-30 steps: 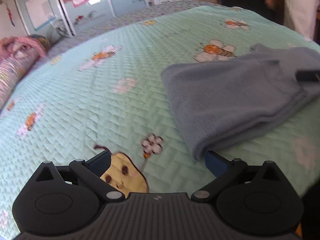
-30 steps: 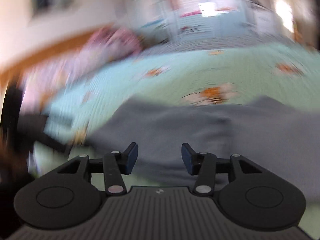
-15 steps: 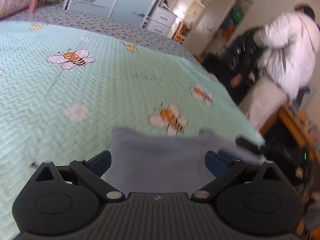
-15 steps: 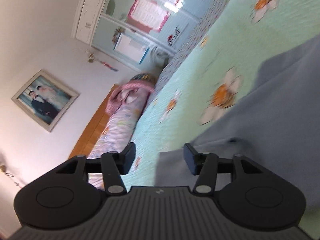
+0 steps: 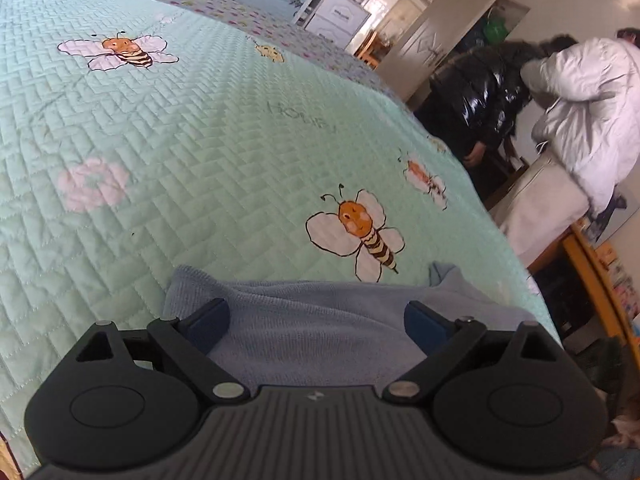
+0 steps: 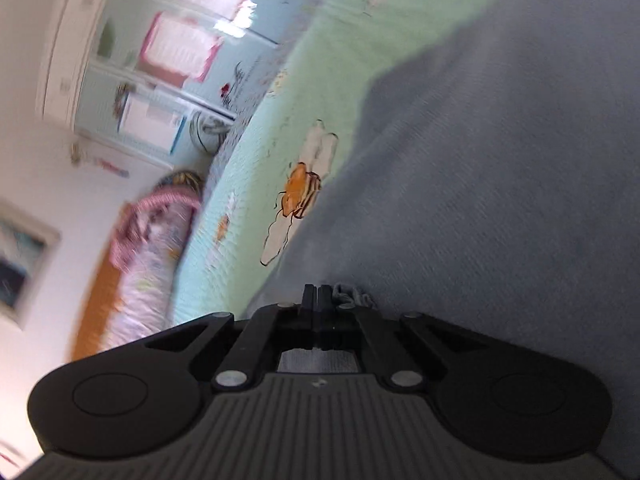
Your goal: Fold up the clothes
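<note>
Blue garment (image 5: 320,328) lies on the bed (image 5: 200,152), already doubled into a thick bundle, far edge bunched and uneven. Left tool (image 5: 316,320) is spread wide over its near part, pads clear of the cloth. Right tool (image 6: 317,300) is pressed together, pinching a small tuft at the garment's edge (image 6: 348,298). Judgement: mid-fold; at least one more fold plus squaring-up left.

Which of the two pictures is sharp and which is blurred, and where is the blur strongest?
Left wrist view: sharp, bee print crisp, lines bent by fisheye. Right wrist view: motion-blurred, strongest on the wardrobe; the gripper itself stays sharp.
</note>
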A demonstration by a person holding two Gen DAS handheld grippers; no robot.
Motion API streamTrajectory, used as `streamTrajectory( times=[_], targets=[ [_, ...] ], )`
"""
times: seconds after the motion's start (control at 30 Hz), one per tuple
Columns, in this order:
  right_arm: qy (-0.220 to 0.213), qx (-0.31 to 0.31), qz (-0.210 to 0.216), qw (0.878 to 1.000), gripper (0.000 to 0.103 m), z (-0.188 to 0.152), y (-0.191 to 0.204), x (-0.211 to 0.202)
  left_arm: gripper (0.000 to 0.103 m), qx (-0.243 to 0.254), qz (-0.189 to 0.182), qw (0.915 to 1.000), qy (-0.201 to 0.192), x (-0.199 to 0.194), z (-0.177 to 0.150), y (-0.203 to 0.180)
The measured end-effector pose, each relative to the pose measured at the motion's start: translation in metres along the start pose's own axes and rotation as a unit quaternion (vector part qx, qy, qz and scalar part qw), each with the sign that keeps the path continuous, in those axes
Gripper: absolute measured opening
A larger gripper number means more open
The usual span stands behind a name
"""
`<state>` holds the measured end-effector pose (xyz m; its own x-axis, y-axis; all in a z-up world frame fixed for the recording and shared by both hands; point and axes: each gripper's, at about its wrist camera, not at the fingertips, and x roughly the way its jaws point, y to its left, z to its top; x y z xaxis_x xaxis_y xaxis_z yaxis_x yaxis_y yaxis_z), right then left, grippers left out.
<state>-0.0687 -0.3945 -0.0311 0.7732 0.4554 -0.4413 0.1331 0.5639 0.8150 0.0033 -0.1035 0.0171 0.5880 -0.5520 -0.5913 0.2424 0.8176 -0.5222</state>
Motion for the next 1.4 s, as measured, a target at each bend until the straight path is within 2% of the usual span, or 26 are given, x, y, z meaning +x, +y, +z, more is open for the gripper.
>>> streamTrajectory(
  times=[0.03, 0.1, 0.2, 0.23, 0.27, 0.3, 0.33, 0.37, 0.4, 0.43, 0.47, 0.53, 0.57, 0.6, 0.73, 0.87, 0.93, 0.97, 1.07, 1.2, 1.33, 1.4],
  targets=[
    [-0.015, -0.008, -0.006, 1.0, 0.004, 0.0, 0.005, -0.005, 0.099, -0.003, 0.0, 1.0, 0.001, 0.0, 0.002, -0.001],
    [-0.05, -0.029, -0.01, 0.998, 0.025, -0.001, 0.017, -0.021, 0.099, -0.006, -0.001, 1.0, 0.0, -0.001, 0.002, 0.001],
    [-0.084, -0.065, 0.024, 0.994, 0.04, -0.009, 0.034, -0.047, 0.099, -0.009, 0.0, 0.9999, -0.006, -0.001, 0.0, 0.002],
    [-0.075, -0.071, 0.037, 0.994, 0.044, -0.015, 0.036, -0.049, 0.099, -0.01, 0.003, 0.9999, -0.008, -0.003, -0.002, 0.002],
    [-0.057, -0.07, 0.035, 0.995, 0.053, -0.019, 0.032, -0.044, 0.099, -0.011, 0.006, 0.9999, -0.011, -0.005, -0.005, 0.002],
    [-0.04, -0.07, 0.033, 0.996, 0.056, -0.023, 0.028, -0.039, 0.099, -0.004, 0.012, 0.9999, -0.01, -0.005, -0.005, 0.0],
    [-0.023, -0.069, 0.031, 0.997, 0.056, -0.027, 0.024, -0.034, 0.099, 0.003, 0.018, 0.9998, -0.009, -0.004, -0.005, -0.002],
    [-0.009, -0.064, 0.029, 0.997, 0.049, -0.029, 0.018, -0.029, 0.099, 0.01, 0.023, 0.9996, -0.008, -0.003, -0.006, -0.004],
    [-0.012, -0.04, 0.027, 0.999, 0.024, -0.027, 0.004, -0.025, 0.099, 0.017, 0.029, 0.9994, -0.007, -0.002, -0.006, -0.007],
    [-0.023, -0.015, 0.023, 0.999, 0.014, -0.023, -0.007, -0.029, 0.099, 0.023, 0.035, 0.9991, -0.005, -0.003, -0.006, -0.009],
    [-0.037, 0.004, 0.015, 0.999, 0.013, -0.018, -0.013, -0.037, 0.099, 0.021, 0.038, 0.999, -0.011, -0.007, -0.005, -0.01],
    [-0.082, 0.013, 0.015, 0.996, 0.032, -0.009, -0.019, -0.063, 0.099, 0.008, 0.042, 0.9987, -0.028, -0.017, -0.004, -0.012],
    [-0.104, 0.013, 0.018, 0.994, 0.047, -0.005, -0.024, -0.079, 0.099, -0.003, 0.043, 0.9983, -0.039, -0.023, -0.004, -0.013],
    [-0.124, 0.016, 0.02, 0.992, 0.054, -0.001, -0.03, -0.094, 0.099, -0.01, 0.042, 0.998, -0.047, -0.028, -0.004, -0.017],
    [-0.163, 0.065, 0.02, 0.984, 0.055, 0.003, -0.07, -0.145, 0.099, 0.038, -0.004, 0.9983, -0.044, -0.042, -0.018, -0.062],
    [-0.213, 0.12, 0.014, 0.97, 0.057, -0.009, -0.106, -0.184, 0.099, 0.119, -0.067, 0.9905, 0.016, -0.024, -0.047, -0.118],
    [-0.242, 0.152, 0.001, 0.958, 0.062, -0.013, -0.121, -0.198, 0.099, 0.134, -0.058, 0.9877, 0.056, 0.001, -0.061, -0.13],
    [-0.255, 0.162, -0.011, 0.953, 0.063, -0.013, -0.126, -0.204, 0.099, 0.124, -0.049, 0.9877, 0.083, 0.017, -0.068, -0.128],
    [-0.278, 0.175, -0.047, 0.943, 0.064, -0.004, -0.139, -0.215, 0.103, 0.119, -0.045, 0.9879, 0.088, 0.033, -0.08, -0.122],
    [-0.269, 0.17, -0.074, 0.945, 0.068, 0.02, -0.147, -0.212, 0.103, 0.124, -0.043, 0.9868, 0.095, 0.034, -0.078, -0.123],
    [-0.263, 0.182, -0.081, 0.944, 0.07, 0.038, -0.154, -0.199, 0.103, 0.099, -0.051, 0.9887, 0.101, 0.033, -0.074, -0.119],
    [-0.269, 0.209, -0.065, 0.938, 0.073, 0.043, -0.162, -0.196, 0.103, 0.094, -0.05, 0.9886, 0.106, 0.035, -0.072, -0.12]
  ],
)
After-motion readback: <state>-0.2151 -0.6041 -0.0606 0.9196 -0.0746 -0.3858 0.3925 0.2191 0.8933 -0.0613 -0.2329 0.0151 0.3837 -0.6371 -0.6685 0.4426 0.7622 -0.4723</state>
